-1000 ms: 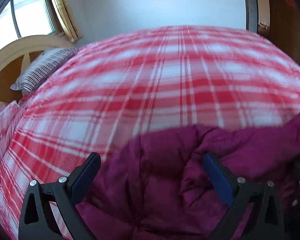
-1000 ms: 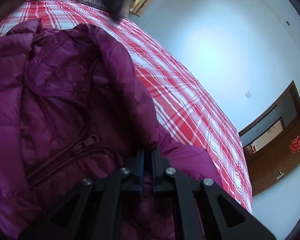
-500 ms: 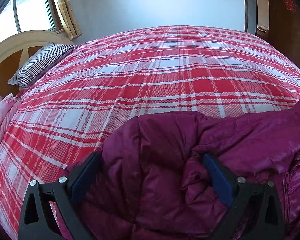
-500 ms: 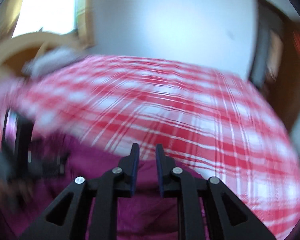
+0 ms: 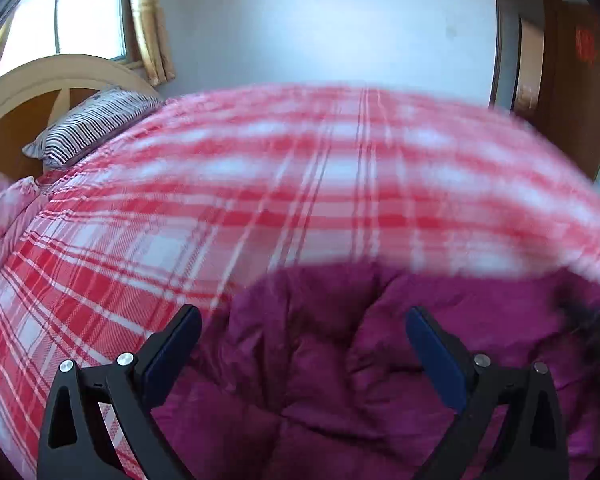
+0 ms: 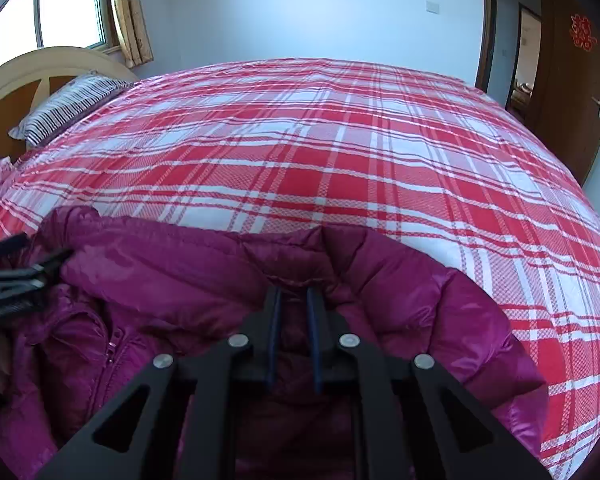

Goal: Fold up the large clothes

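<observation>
Here, each line reads off the two wrist views.
Jacket: a magenta puffer jacket (image 6: 204, 280) lies bunched on the near part of the bed, its zipper (image 6: 114, 346) showing toward the left in the right wrist view.
Jacket edges: the far edge runs as a rounded, puffy fold across the plaid; on the right it ends in a shiny rounded lobe, on the left in a small hump.
Left gripper: the left gripper (image 5: 302, 334) is spread wide, its blue-padded fingers (image 5: 434, 354) on either side of a mound of jacket fabric, nothing pinched between them; the view is motion-blurred.
Right gripper: the right gripper (image 6: 294, 298) is drawn nearly together, its tips at a fold in the jacket's far edge; a slim gap with fabric in it shows between the pads, and I cannot tell whether the cloth is truly gripped.
Bedspread: the red-and-white plaid bedspread (image 6: 320, 152) stretches flat and bare beyond the jacket to the far edge of the bed.
Head of bed: a striped pillow (image 6: 66, 106) leans on the curved wooden headboard (image 6: 32, 68) at far left, well apart from the jacket.
Room edges: window (image 6: 70, 12) at upper left, brown door (image 6: 576, 92) at right.
</observation>
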`<action>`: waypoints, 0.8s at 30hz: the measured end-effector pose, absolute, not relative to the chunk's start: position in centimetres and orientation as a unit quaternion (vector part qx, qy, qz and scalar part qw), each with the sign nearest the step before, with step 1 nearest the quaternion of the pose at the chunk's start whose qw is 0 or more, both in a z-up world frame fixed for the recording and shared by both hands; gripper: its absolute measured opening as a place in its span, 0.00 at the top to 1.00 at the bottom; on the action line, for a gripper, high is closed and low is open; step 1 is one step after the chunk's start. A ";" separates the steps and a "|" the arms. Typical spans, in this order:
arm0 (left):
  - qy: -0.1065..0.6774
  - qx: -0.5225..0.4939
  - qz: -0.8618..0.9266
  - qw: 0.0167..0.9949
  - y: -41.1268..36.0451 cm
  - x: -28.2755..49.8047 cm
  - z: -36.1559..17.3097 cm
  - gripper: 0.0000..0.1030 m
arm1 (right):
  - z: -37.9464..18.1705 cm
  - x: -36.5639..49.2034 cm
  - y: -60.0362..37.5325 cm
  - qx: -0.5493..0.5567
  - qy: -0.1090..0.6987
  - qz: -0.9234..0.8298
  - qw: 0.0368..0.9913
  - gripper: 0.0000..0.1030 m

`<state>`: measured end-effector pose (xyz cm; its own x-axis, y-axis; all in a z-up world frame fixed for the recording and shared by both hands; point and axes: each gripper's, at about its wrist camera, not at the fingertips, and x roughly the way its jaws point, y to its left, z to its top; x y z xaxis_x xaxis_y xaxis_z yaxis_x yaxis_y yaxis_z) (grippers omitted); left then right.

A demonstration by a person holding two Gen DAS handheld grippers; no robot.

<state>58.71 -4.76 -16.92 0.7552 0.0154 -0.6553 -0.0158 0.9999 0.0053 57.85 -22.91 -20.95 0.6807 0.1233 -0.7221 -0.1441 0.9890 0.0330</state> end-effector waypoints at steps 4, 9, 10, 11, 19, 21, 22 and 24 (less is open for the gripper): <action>0.352 -0.061 -0.072 0.931 -7.2 59.1 -14.3 0.01 | -21.2 57.8 -22.8 -0.018 0.390 0.070 0.918 0.86; 0.395 -0.030 -0.087 0.914 -10.9 61.2 -17.5 0.01 | -21.3 57.9 -22.9 -0.014 0.387 0.072 0.919 0.86; 0.408 -0.030 -0.083 0.909 -11.0 61.7 -18.5 0.01 | -21.3 57.9 -22.9 -0.013 0.386 0.072 0.919 0.86; 0.429 -0.035 -0.079 0.899 -10.9 62.3 -19.8 0.01 | -21.3 57.9 -22.9 -0.013 0.385 0.072 0.920 0.86; 0.458 -0.004 -0.051 0.887 -11.9 63.1 -23.2 0.01 | -21.5 57.9 -22.6 -0.023 0.385 0.069 0.920 0.86; 0.454 -0.003 -0.049 0.890 -11.7 63.1 -23.4 0.01 | -21.5 58.0 -22.6 -0.024 0.385 0.068 0.920 0.86; 0.451 -0.003 -0.048 0.891 -11.8 63.1 -23.5 0.01 | -21.6 58.0 -22.5 -0.025 0.386 0.068 0.920 0.86; 0.449 0.001 -0.045 0.893 -11.8 62.9 -23.6 0.01 | -21.6 58.0 -22.5 -0.026 0.386 0.067 0.919 0.86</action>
